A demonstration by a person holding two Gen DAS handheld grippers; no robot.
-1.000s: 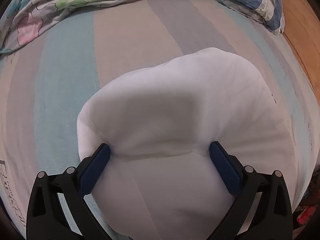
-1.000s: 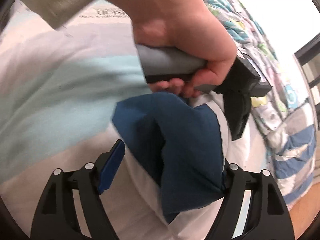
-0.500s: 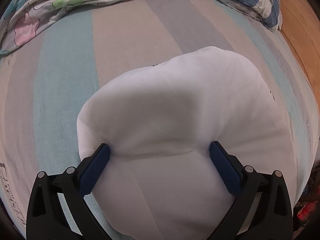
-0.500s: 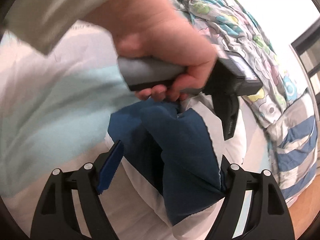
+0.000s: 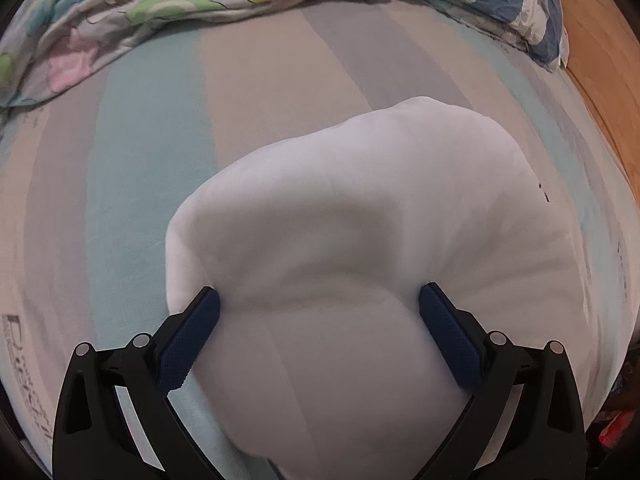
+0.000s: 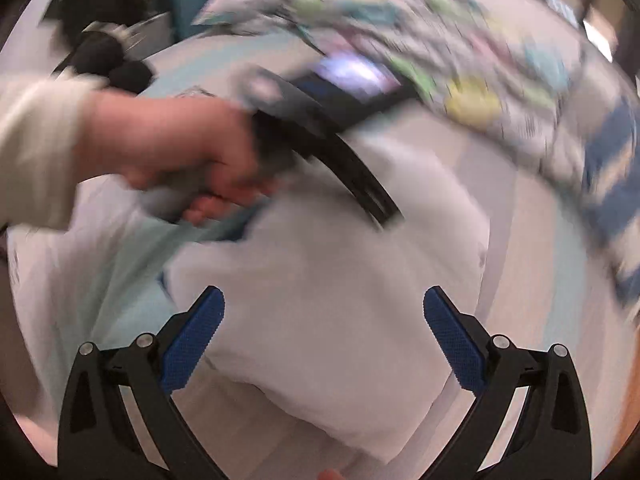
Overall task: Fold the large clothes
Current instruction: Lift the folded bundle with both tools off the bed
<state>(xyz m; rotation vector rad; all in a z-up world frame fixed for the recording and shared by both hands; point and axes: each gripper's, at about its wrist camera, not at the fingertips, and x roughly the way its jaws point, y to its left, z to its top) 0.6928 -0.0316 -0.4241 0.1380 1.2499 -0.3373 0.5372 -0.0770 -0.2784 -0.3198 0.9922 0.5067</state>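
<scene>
My left gripper [image 5: 319, 300] jaws apart, straddling white garment [image 5: 360, 208] on striped bedsheet [image 5: 152, 152]. My right gripper [image 6: 323, 301] jaws apart over same garment; view blurred.

A striped bed sheet [image 5: 160, 184] in pale blue, grey and beige fills the view. A flowered quilt [image 5: 160, 4] lies bunched at twelve o'clock. A wooden floor [image 5: 600, 72] shows at two o'clock.

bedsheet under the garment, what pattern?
Wide pastel stripes: aqua, beige, grey. Left wrist view shows it best.
</scene>
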